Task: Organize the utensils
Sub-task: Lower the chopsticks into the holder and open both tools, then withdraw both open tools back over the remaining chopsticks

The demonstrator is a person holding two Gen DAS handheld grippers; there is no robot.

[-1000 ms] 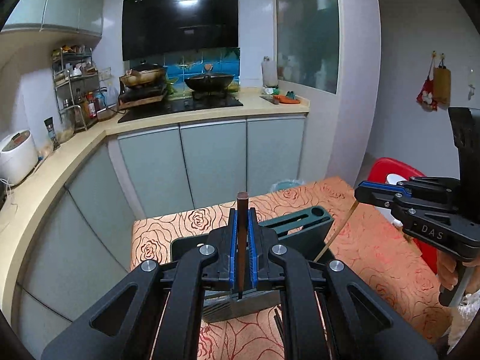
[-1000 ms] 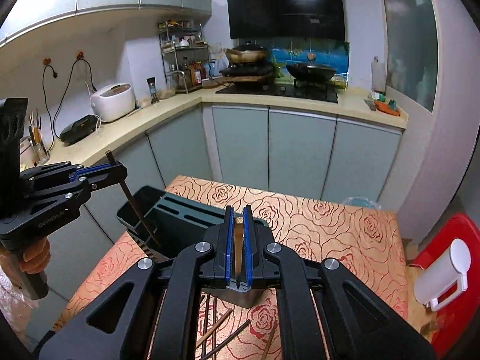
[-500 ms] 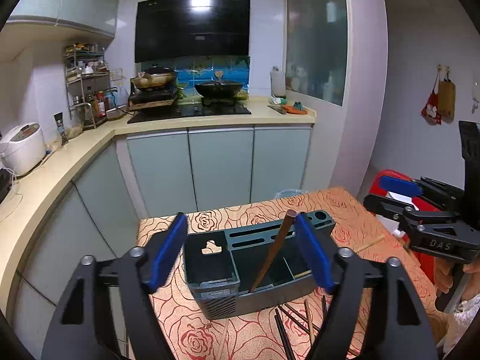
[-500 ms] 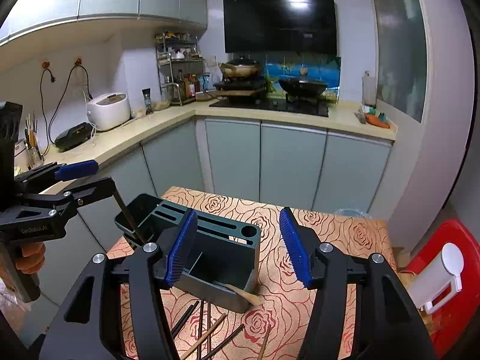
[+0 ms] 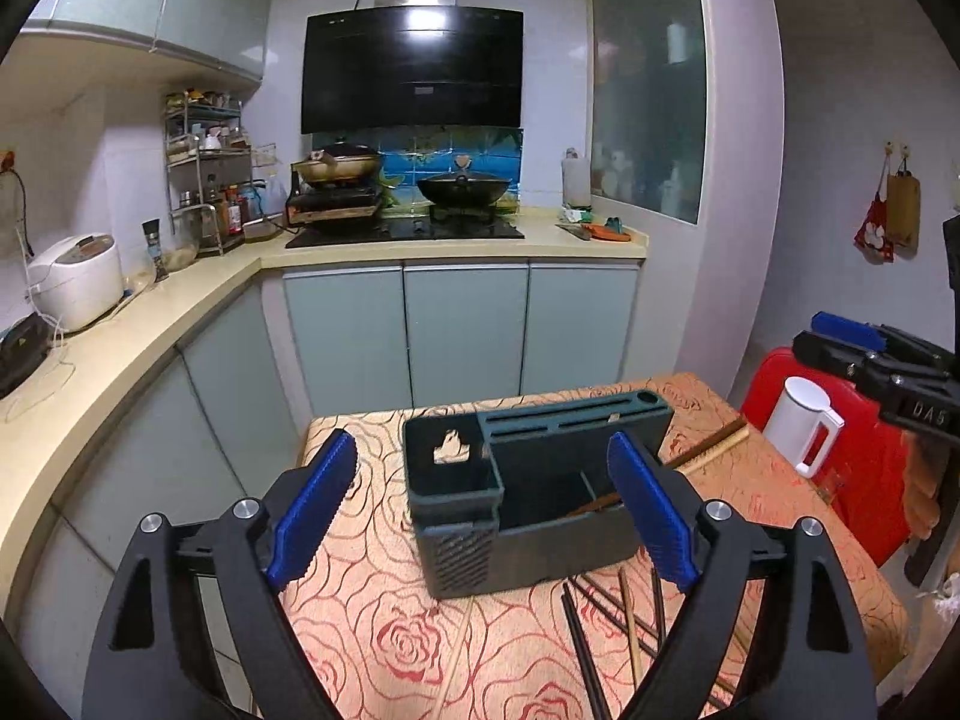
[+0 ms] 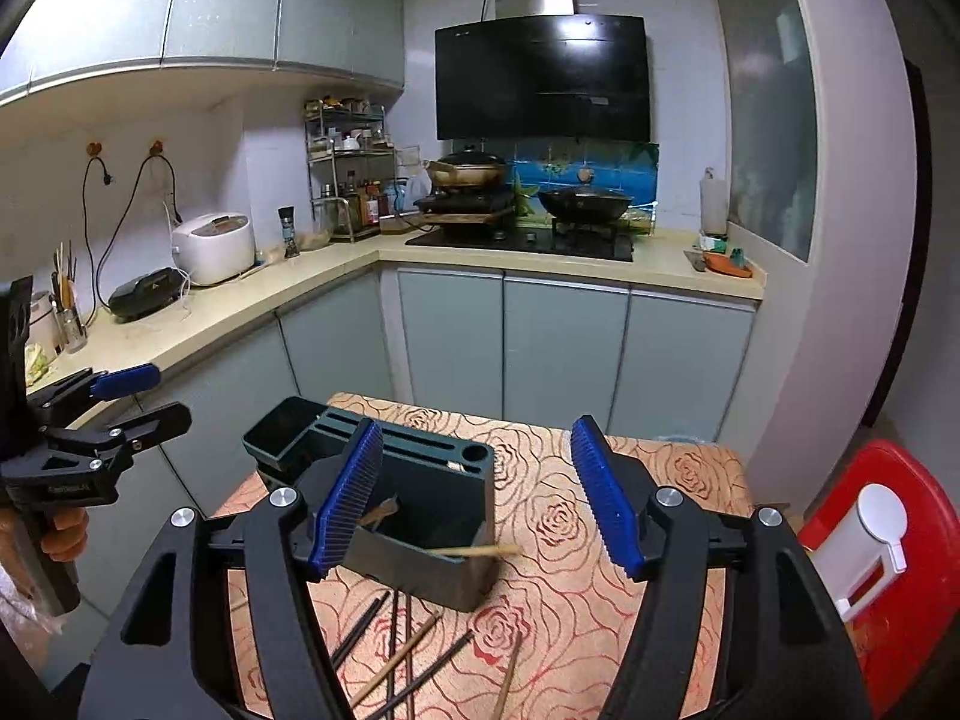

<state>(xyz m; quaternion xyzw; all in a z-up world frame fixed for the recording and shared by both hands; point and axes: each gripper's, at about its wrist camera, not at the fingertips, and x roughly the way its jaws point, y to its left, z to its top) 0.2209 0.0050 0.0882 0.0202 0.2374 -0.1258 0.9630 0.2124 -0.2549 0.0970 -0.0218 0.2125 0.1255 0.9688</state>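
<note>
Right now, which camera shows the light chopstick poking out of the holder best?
Right wrist: the light chopstick lies across the holder rim, unobstructed. In the left wrist view its end shows beyond the holder, the rest hidden.

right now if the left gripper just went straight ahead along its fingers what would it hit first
Most likely the dark utensil organizer on the table: it sits dead ahead between the open left gripper's fingers. Depth is unclear.

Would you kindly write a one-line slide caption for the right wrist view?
Open right gripper above the dark utensil holder, a pale chopstick poking over its rim, loose chopsticks on the floral tablecloth.
</note>
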